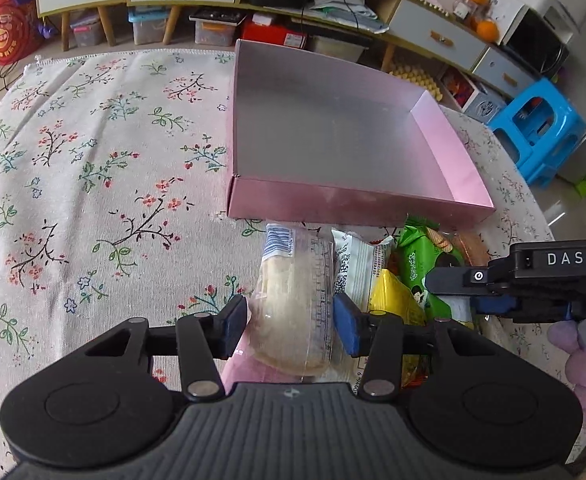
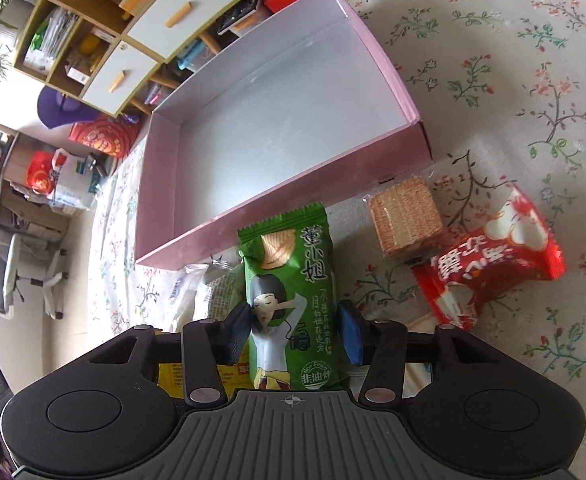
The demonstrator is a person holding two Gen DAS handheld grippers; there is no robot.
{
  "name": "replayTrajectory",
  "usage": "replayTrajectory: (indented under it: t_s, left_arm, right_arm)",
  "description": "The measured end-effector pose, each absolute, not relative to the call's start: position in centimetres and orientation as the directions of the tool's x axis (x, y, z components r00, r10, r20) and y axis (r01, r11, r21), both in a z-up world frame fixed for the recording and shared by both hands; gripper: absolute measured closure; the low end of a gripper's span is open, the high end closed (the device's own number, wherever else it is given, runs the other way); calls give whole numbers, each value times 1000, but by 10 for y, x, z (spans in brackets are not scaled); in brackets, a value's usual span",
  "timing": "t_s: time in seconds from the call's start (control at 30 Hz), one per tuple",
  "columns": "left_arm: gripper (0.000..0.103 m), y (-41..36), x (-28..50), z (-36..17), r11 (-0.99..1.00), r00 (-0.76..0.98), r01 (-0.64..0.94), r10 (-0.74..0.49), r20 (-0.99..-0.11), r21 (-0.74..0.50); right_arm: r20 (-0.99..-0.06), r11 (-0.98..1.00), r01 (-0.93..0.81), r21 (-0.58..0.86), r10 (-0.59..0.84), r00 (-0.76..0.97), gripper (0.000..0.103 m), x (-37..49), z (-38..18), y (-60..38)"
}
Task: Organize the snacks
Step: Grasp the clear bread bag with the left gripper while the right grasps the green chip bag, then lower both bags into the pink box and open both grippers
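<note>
Left gripper (image 1: 291, 326) sitting nearest the lens in the left wrist view; its two blue pads pressing either side of a clear-wrapped pale pastry pack (image 1: 293, 300), so fingers clamped on that pack; pack lying lengthwise between them, its far end with the blue-striped seal pointing toward the pink box (image 1: 345, 204).

Right gripper (image 2: 295, 332) doing likewise in its own view; pads closing on the flanks of a green chip bag (image 2: 293, 304) with a cartoon figure printed on it; left pad touching the bag edge, right pad at the bag's other edge, so reading it as gripped; bag lying flat, its top seal just reaching the box's near wall.

Right gripper also showing from the side in the left wrist view (image 1: 453, 280), black body marked DAS, coming in from the right over the snack pile; a purple-gloved hand (image 1: 585, 364) holding it.

Snack pile lying on the floral tablecloth (image 1: 93, 160) just in front of the box's near wall; white packet with a QR code (image 1: 353, 264) lying beside the pastry pack; yellow packet (image 1: 393, 300) partly under the green bag.

Right wrist view: clear pack of square crackers (image 2: 407, 218) lying just beside the box corner; red packet with white lettering (image 2: 489, 264) touching its lower right side, crumpled.

Pink box sitting open-topped on the cloth, interior grey-white with nothing visible inside.

Blue plastic stool (image 1: 541, 128) standing on the floor beyond the table.
</note>
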State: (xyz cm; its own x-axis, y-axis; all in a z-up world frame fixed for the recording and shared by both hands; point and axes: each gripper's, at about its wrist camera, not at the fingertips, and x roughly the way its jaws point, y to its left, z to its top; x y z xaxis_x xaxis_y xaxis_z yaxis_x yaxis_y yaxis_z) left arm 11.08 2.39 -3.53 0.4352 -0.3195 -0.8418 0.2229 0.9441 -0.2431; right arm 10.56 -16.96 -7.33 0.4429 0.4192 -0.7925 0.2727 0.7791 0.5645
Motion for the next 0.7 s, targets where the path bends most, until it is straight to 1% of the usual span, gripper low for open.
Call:
replayTrajectory:
  t_s: [0.03,0.1,0.17,0.2,0.37,0.7]
  left_arm:
    - [60,23,111,-35,946,437,222,-312,-844,-235]
    - [66,20,113,-35,954,439,223,-283,-853,-202]
    - [69,19,111,-35,958,444,224,-264,-856,-179]
    - [72,19,111,-34,959,445,221,-262,-856,-178]
    - [76,20,107,-27,959,449,203,-269,-852,-196]
    - [78,36,96,-6,944,484,186,-329,-811,-272]
  right_arm:
    - [-798,784,274,556,412,439,54,107,-74,-168]
    - [-813,797,281,535,395,428,54,108,-77,-165]
    - [-820,805,281,522,383,426,57,109,-78,-163]
    - [-822,808,283,516,375,429,58,108,-77,-163]
    - [-827,824,287,489,333,453,58,103,-66,-161]
    - [-775,758,324,565,354,524,58,89,-43,-184]
